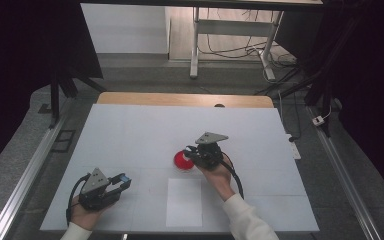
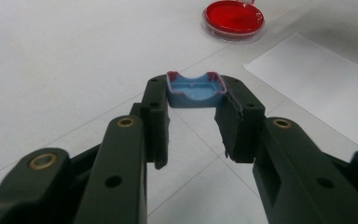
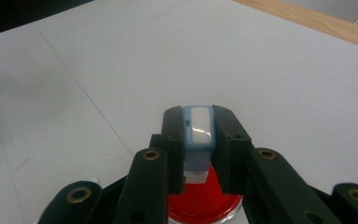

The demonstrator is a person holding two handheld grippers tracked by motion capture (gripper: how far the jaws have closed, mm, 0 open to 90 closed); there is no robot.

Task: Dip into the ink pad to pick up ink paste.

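The white bench carries a sheet of paper just on the person's side of the red dish, the landmark here. That dish is a shallow round clear one with red filling; it looks light and brittle, probably slick at the rim, so it is best taken by opposite edges and kept level.

Right over the dish, the right gripper has its jaws drawn narrow on a small pale blue block with a white face, pinched by its flat sides. It seems rigid and light, so a gentle squeeze should do.

Well left of the dish, the left gripper clamps a small blue cap with a reddish rim across its ends. It looks like thin plastic, light and easy to crack.
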